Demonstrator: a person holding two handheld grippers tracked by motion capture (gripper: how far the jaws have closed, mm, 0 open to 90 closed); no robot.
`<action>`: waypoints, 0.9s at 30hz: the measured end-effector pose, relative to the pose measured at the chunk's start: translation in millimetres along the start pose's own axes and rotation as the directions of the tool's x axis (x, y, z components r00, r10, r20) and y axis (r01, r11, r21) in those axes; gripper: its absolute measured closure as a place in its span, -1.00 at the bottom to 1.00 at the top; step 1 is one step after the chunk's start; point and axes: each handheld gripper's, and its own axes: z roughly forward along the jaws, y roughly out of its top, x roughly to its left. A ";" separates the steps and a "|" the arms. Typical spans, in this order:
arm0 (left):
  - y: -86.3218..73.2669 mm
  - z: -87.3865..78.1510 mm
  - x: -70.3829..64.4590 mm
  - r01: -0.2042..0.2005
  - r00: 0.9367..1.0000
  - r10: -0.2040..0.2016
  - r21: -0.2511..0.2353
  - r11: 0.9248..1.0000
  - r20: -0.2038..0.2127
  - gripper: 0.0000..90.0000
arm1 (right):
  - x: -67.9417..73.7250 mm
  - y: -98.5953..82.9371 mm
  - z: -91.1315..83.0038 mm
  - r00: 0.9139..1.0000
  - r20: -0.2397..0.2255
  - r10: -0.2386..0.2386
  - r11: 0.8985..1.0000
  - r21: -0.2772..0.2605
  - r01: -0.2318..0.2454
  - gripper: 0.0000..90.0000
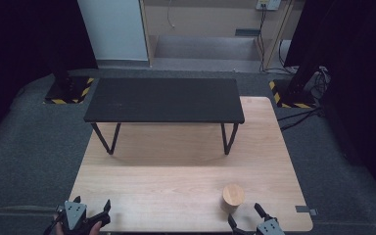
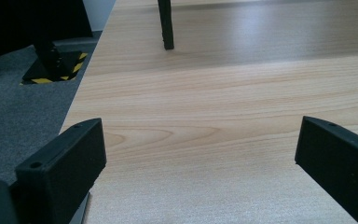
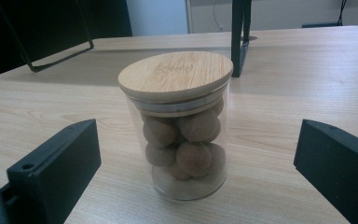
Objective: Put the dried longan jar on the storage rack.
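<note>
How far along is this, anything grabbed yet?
Nothing looks done: the clear glass jar with a wooden lid stands upright and closed on the light wooden table. The right gripper is open, lined up on it without touching. The left gripper is open over bare tabletop. Grasping is still left.

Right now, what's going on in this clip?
Nothing is held yet. A person has a gripper in each hand at the near edge of the wooden table. The right gripper is open, facing a lidded glass jar of brown balls. The left gripper is open over bare wood.
</note>
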 end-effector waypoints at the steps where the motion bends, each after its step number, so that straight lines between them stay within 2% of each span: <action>1: -0.3 -0.3 0.1 0.001 1.000 -0.001 0.000 1.000 -0.001 -0.99 | -0.1 0.5 0.5 1.000 -0.004 -0.004 1.000 0.001 0.004 -0.98; 13: 0.1 -0.8 -0.1 0.001 1.000 -0.001 -0.003 1.000 0.003 -0.98 | 2.5 0.9 3.8 1.000 -0.010 -0.012 1.000 0.006 0.012 -0.98; 27: -0.9 -3.2 1.6 0.005 1.000 -0.005 -0.006 1.000 0.001 -0.99 | 5.0 3.0 17.7 1.000 -0.014 -0.015 1.000 0.016 0.015 -0.98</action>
